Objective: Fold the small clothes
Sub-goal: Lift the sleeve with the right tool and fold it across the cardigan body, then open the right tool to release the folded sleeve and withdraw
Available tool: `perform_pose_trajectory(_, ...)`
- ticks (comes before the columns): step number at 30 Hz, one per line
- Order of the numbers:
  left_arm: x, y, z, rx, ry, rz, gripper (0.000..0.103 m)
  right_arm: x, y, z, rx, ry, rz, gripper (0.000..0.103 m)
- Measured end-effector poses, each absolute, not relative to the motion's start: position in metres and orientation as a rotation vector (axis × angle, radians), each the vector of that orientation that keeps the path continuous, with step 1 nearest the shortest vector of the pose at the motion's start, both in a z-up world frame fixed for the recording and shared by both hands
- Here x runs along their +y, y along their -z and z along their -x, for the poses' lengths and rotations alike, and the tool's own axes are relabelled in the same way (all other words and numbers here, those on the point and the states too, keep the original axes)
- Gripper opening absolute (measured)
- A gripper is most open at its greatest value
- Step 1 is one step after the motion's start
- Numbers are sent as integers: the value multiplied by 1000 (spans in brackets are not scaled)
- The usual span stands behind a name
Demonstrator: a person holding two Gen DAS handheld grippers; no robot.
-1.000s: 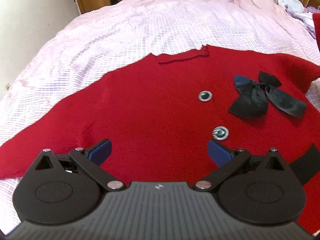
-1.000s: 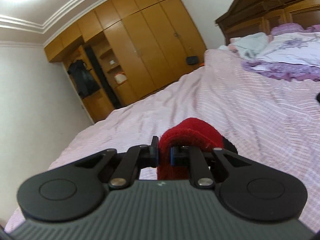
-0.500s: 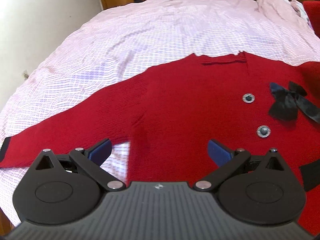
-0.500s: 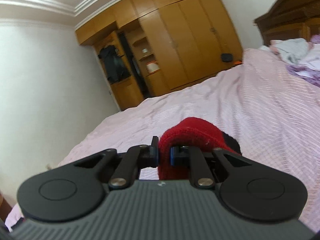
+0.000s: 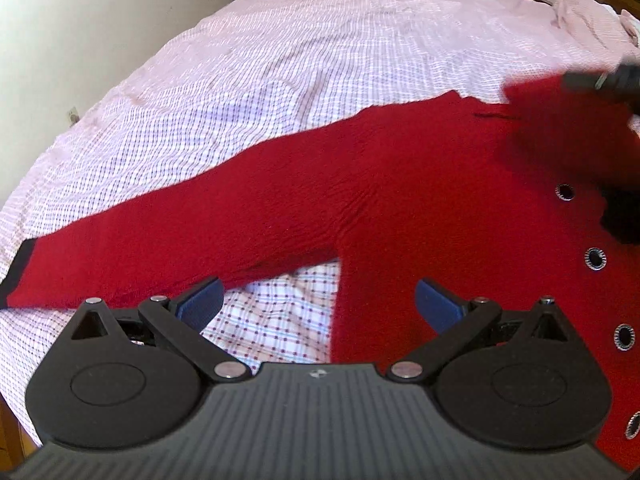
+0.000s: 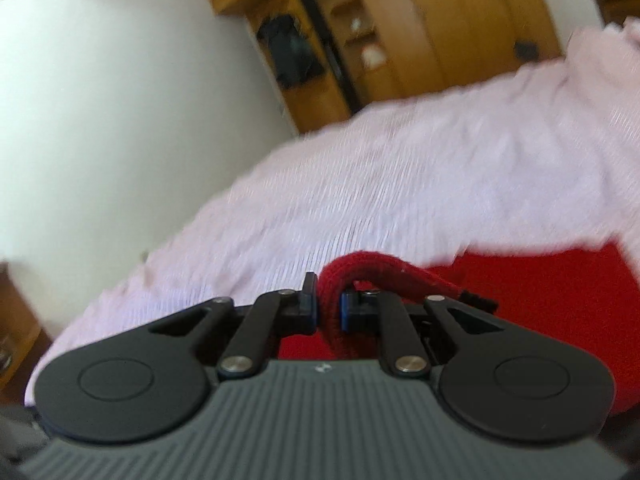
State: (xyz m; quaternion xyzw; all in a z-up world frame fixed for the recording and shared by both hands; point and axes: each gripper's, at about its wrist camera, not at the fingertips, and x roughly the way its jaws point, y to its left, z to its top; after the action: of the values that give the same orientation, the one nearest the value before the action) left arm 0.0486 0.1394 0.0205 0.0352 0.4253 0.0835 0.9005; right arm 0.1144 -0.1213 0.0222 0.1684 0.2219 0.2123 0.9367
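A red knit cardigan (image 5: 400, 200) with silver-rimmed buttons (image 5: 595, 258) lies front-up on the pink checked bedspread (image 5: 280, 60). Its left sleeve (image 5: 140, 248) stretches out to the left and ends in a black cuff (image 5: 18, 268). My left gripper (image 5: 318, 300) is open and empty, hovering over the armpit between sleeve and body. My right gripper (image 6: 329, 307) is shut on a fold of the red sleeve (image 6: 372, 268) with its black cuff (image 6: 478, 302), and holds it over the cardigan's body. It shows blurred at the upper right of the left wrist view (image 5: 600, 80).
The bedspread (image 6: 400, 184) covers the bed. A white wall (image 5: 80, 20) runs along the left side. Wooden wardrobes (image 6: 440, 32) stand beyond the bed's far end. Bunched bedding (image 5: 580, 12) lies at the far right.
My left gripper has moved left, from over the buttons to the armpit by the left sleeve. My right gripper has swung left and down with the red sleeve, over the cardigan's body.
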Motion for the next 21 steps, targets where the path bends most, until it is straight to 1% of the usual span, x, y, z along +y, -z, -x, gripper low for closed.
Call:
perform_pose_trajectory(3,142,-18,-50,886,-179,-72,103,-102,3,-116,535,-471,-339,17)
perform_pose_trajectory(4,143,-18,-51,885,-179,-72,103,-98,8,-114,560,-476,-334,20)
perform_pose_trajectory(5,142,-18,-52,884,-178,-72,103,-95,12,-115,590,-473,-327,28)
perform_pose_trajectory(7,140,-21,-53,881,-174,-73,103,-93,18,-107,644,-460,-318,39)
perform_pose_trajectory(9,134,-25,-55,872,-163,-80,103,-95,19,-99,662,-471,-323,47)
perform_pose_trajectory(10,131,-27,-56,866,-156,-85,103,-96,18,-93,661,-482,-318,54)
perform_pose_trajectory(11,127,-29,-57,859,-149,-95,103,-99,16,-86,656,-489,-308,58)
perform_pose_trajectory(18,92,-43,-61,824,-94,-129,103,-142,-1,-59,670,-476,-348,58)
perform_pose_trajectory(21,75,-50,-65,807,-54,-144,103,-164,-9,-51,646,-443,-360,58)
